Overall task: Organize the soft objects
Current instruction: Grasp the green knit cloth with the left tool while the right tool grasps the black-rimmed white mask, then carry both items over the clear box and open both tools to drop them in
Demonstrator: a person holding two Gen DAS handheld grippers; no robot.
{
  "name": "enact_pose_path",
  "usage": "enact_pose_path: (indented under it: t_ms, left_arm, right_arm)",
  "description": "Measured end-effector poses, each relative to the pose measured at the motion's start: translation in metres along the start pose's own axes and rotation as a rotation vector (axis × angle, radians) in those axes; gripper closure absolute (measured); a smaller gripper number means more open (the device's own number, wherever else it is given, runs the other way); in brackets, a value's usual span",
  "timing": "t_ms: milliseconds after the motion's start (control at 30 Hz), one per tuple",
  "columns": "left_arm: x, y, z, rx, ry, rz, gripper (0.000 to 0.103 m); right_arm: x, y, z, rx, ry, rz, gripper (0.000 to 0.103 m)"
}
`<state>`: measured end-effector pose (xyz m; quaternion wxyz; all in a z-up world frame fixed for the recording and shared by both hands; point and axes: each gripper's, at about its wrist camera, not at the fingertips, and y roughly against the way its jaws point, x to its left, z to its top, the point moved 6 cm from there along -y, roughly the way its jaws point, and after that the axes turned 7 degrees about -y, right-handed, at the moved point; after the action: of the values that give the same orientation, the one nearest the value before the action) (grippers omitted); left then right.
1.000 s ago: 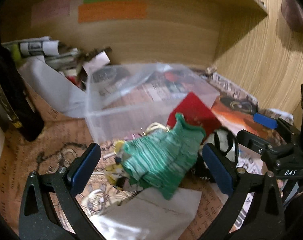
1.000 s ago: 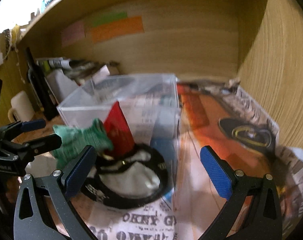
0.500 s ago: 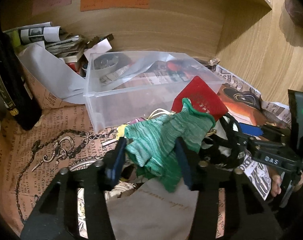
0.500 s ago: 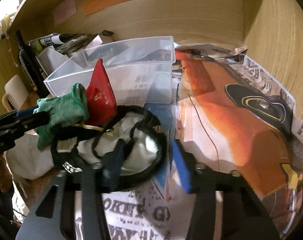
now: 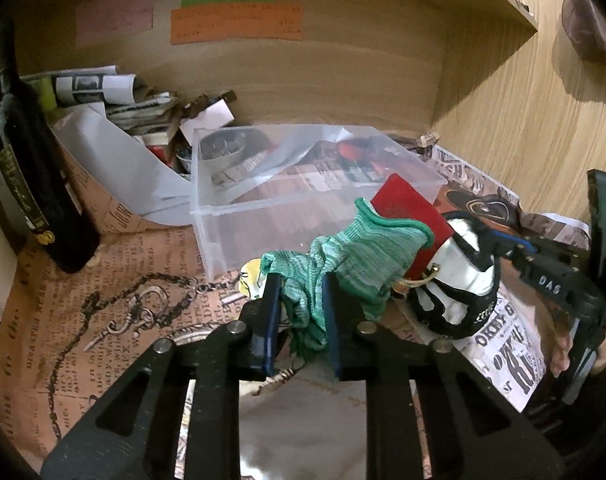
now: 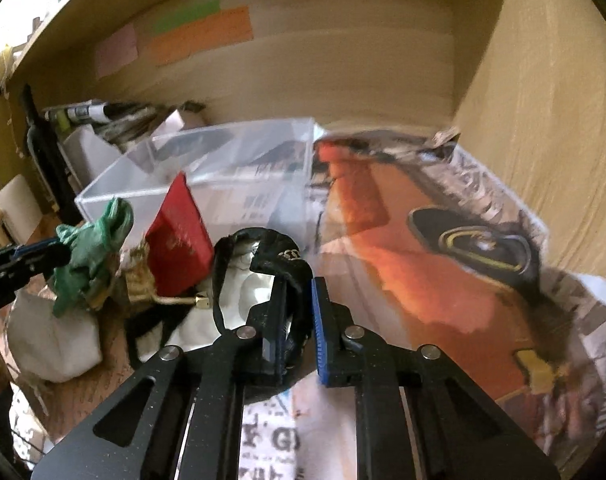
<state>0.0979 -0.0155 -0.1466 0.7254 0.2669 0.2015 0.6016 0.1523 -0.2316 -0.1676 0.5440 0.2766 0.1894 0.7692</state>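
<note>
While fingers point(image 5: 271, 312) pinch green sock point(image 5: 355, 256), clear bin point(image 5: 303, 184) gapes behind.

both wrist cams close, facing clear bin point(image 5: 303, 196), shared pile

The lower end of the green knitted cloth point(image 5: 355, 256) is hidden between the left gripper point(image 5: 301, 312) fingers, and a yellow-and-white item point(image 5: 250, 278) just left of them is mostly covered by it. Right of those fingers, the red pouch point(image 5: 413, 216) is half hidden behind the cloth. Between the right gripper point(image 6: 299, 320) fingers, the pinched part of the black-and-white fabric piece point(image 6: 263, 276) is concealed. Ahead and right of them, the newspaper point(image 6: 443, 248) print is smeared by blur, unreadable. The clear bin point(image 6: 223, 168) contents cannot be made out.
</note>
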Motion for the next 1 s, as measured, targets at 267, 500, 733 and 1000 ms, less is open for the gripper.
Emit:
enact_pose_path:
  t_ms: [267, 500, 733, 1000]
  left_arm:
    - [0.014, -0.002, 0.001, 0.041, 0.001, 0.032, 0.049]
    - [0.004, 0.009, 0.013, 0.005, -0.030, 0.012, 0.043]
    - [-0.008, -0.022, 0.012, 0.079, -0.068, -0.021, 0.041]
    - [-0.002, -0.037, 0.008, 0.096, -0.062, -0.018, 0.085]
  right_arm:
    - [-0.012, 0.021, 0.018, -0.081, -0.013, -0.031, 0.093]
    - [-0.015, 0.034, 0.030, -0.133, -0.012, -0.044, 0.093]
    - [-0.015, 0.045, 0.041, -0.183, -0.020, -0.029, 0.093]
    - [-0.007, 0.049, 0.056, -0.217, -0.005, -0.008, 0.093]
